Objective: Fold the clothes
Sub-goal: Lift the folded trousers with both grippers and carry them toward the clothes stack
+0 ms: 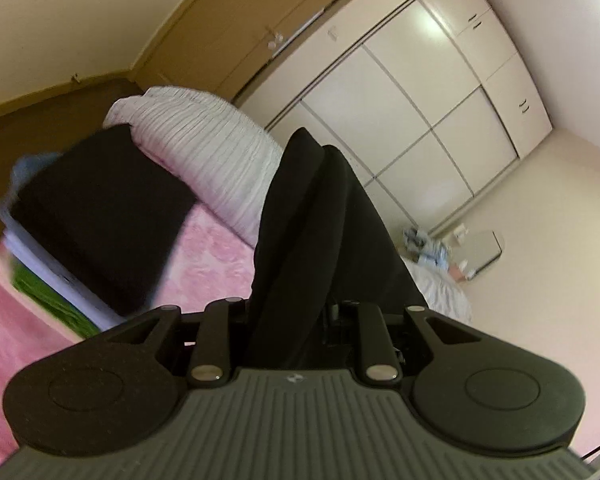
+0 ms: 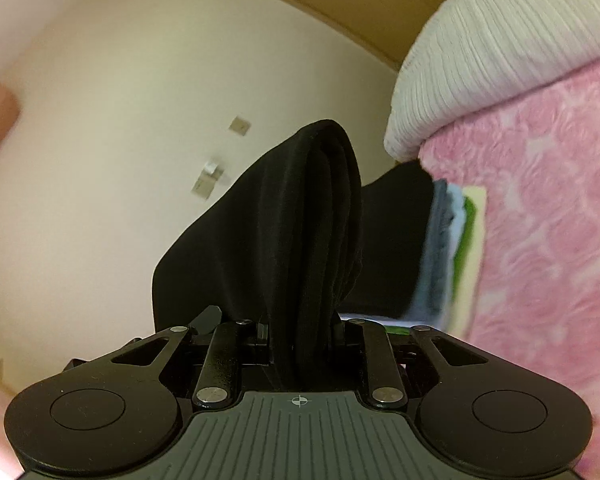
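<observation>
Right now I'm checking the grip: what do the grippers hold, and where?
Both hold one black garment: left gripper and right gripper each clamp a bunched folded edge.

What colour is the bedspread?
Pink, with a pale mottled pattern on the bedspread; right wrist view.

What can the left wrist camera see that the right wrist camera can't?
Only the left wrist view shows the big white wardrobe and clutter on the floor. Only the right wrist view shows the wall plates. Both show black cloth pinched between the fingers, the striped pillow, the pink bedspread and a pile of folded clothes.
</observation>
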A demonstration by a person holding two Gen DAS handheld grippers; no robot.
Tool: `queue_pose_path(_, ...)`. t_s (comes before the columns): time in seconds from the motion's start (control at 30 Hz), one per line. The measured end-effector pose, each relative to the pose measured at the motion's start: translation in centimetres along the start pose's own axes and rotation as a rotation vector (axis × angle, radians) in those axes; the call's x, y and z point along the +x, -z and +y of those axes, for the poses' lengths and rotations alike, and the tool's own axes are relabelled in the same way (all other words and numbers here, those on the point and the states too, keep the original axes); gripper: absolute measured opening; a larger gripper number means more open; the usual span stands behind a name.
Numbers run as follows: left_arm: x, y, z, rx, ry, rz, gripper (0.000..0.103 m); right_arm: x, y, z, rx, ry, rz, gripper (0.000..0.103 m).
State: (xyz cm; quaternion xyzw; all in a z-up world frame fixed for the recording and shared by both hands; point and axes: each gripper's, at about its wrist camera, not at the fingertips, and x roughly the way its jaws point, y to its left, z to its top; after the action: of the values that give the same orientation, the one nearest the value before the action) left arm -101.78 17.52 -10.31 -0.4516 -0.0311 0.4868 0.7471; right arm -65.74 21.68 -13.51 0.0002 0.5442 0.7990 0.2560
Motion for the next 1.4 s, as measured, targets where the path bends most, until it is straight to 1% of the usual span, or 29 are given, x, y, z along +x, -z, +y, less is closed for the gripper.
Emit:
queue_pose_path(0.1,-0.4,-4.4,3.8,0.017,0.014,0.060,0.019,5.3,0.8,0.9,0.054,0.028,-0.040,0.021)
queue_pose_path(0.17,-0.2,-7.0,5.8,0.039,0.021,0.089,0.019,7.5,0.4,1.5,0.085,0.042,-0.057,0.021)
queue_pose_path(0.23,0.3,-9.2,7.5,0.032,0.036,0.109,0.019,9.2,-0.3,2.2,0.116,0.053,-0.076,0.021)
queue_pose_path(0.43,2.9,-13.5,12.3,-0.009,0.063,0.164,0.019,13.4,-2.5,2.9,0.170,0.094,-0.109,0.021)
queue_pose_path(0.6,5.7,-16.4,14.6,-0.014,0.060,0.210,0.019,16.3,-3.6,1.8,0.241,0.119,-0.112,0.021)
queue_pose_path(0.83,9.7,-18.8,16.7,-0.058,0.072,0.237,0.019,19.4,-7.0,0.1,0.280,0.141,-0.099,0.021)
queue_pose_path(1.1,14.1,-20.2,19.0,-0.100,0.028,0.294,0.019,23.0,-10.6,-3.3,0.339,0.210,-0.007,0.021)
queue_pose_path(1.17,15.3,-20.4,19.9,-0.110,0.012,0.307,0.020,23.8,-11.0,-4.1,0.337,0.230,0.022,0.022)
queue_pose_path(1.23,16.8,-20.3,21.3,-0.125,-0.009,0.325,0.022,24.8,-11.6,-5.0,0.314,0.249,0.046,0.023)
queue_pose_path(1.27,17.6,-20.2,22.2,-0.134,-0.022,0.337,0.023,25.5,-11.9,-5.9,0.288,0.279,0.051,0.027)
queue_pose_path(1.33,19.4,-19.7,24.4,-0.163,-0.086,0.350,0.025,26.8,-12.2,-7.4,0.226,0.388,0.041,0.032)
queue_pose_path(1.4,19.9,-19.5,25.6,-0.198,-0.067,0.351,0.028,27.3,-11.9,-8.6,0.232,0.444,0.024,0.036)
